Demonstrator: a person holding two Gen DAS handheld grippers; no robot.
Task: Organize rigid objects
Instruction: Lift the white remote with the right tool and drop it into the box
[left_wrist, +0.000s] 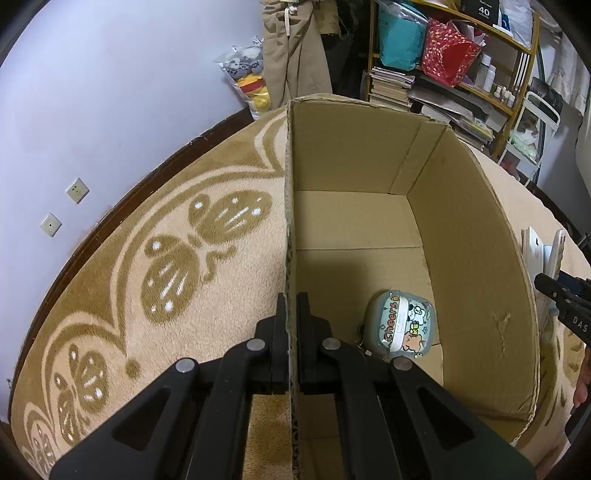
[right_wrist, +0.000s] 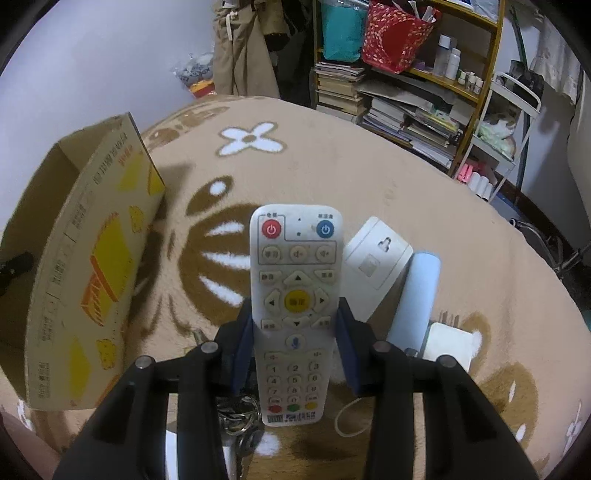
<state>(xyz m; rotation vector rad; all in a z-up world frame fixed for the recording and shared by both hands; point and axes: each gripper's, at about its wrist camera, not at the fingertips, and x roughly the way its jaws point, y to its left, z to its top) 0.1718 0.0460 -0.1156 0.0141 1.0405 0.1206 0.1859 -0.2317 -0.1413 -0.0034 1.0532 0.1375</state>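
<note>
Box on your left, remote in your right: the carry runs leftward.

Your left gripper (left_wrist: 291, 321) is pinched closed on the near wall of the cardboard box (left_wrist: 469, 236), steadying it; inside lies a cartoon-printed case (left_wrist: 400, 323). The box stands well to the left of your right gripper (right_wrist: 295, 325), which clamps the white remote (right_wrist: 293, 310) across its middle. The remote's long axis runs straight along the fingers, power buttons pointing away from you, number keys toward you. A white wall plug (right_wrist: 376, 254) and pale blue cylinder (right_wrist: 417, 295) lie on the blanket just beyond to the right.
</note>
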